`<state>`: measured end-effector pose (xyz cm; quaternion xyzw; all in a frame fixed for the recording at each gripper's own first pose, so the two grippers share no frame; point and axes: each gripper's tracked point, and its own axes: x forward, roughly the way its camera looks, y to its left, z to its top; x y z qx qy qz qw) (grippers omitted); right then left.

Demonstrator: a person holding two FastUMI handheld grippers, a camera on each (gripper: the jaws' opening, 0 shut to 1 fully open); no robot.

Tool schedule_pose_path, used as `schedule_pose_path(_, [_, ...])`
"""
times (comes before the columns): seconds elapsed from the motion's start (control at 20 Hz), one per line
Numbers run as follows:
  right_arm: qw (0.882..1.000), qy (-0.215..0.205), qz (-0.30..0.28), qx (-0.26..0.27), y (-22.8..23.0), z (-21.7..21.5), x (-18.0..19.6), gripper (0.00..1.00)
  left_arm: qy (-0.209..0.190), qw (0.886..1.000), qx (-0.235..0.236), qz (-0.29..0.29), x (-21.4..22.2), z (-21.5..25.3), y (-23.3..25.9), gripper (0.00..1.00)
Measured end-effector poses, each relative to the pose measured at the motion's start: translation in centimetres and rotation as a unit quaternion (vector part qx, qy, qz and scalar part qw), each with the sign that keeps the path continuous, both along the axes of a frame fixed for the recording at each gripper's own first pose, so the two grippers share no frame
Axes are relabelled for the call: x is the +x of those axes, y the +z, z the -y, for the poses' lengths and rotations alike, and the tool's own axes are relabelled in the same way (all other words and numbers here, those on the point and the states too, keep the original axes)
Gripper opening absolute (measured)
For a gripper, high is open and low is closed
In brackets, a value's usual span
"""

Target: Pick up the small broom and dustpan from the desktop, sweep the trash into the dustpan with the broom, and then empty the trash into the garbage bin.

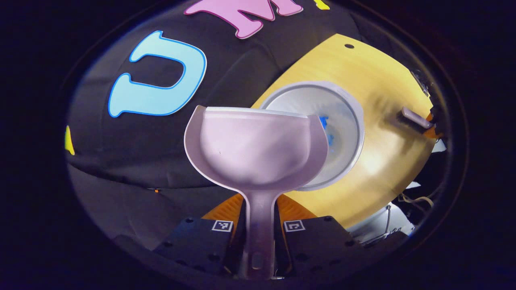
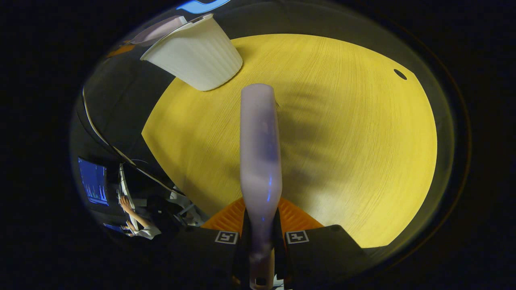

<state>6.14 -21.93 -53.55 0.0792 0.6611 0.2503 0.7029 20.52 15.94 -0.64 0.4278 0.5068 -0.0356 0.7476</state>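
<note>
We are seeing the dustpan covering the left part of the garbage bin at mid-frame. Blue scraps inside are showing blurred, too small to identify. The broom is hiding its bristles, and its handle end is running off the frame bottom.

The left gripper grips the dustpan by its handle, jaws closed on both sides of it. The pan's scoop is tipped toward the garbage bin, overlapping its rim. Blue bits lie inside the bin. The bin stands on the yellow wooden surface, near its edge.
</note>
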Motion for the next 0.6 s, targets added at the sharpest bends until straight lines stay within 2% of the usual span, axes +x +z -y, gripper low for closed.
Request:
schedule_pose_path(0.15, [1.0,-0.017,0.007,-0.006,0.1,0.9,1.0,0.29,0.031,0.991,-0.107,0.079,-0.9,1.5,0.5,0.29])
schedule_pose_path(0.25, [0.999,-0.031,0.016,-0.024,0.3,2.2,1.6,0.29,0.029,0.979,-0.163,0.121,-1.5,2.8,0.7,0.29])
schedule_pose_path(0.35, [0.998,-0.055,0.019,-0.03,0.9,2.9,2.0,0.29,0.015,0.96,-0.226,0.166,-1.8,4.6,0.4,0.29])
schedule_pose_path(0.5, [0.992,-0.09,0.035,-0.077,0.8,5.2,2.2,0.29,0.003,0.925,-0.341,0.17,-3.3,9.5,-0.8,0.29])
schedule_pose_path(0.6, [0.987,-0.125,0.043,-0.096,0.9,6.4,2.1,0.28,-0.005,0.91,-0.385,0.156,-4.2,14.2,-3.6,0.29])
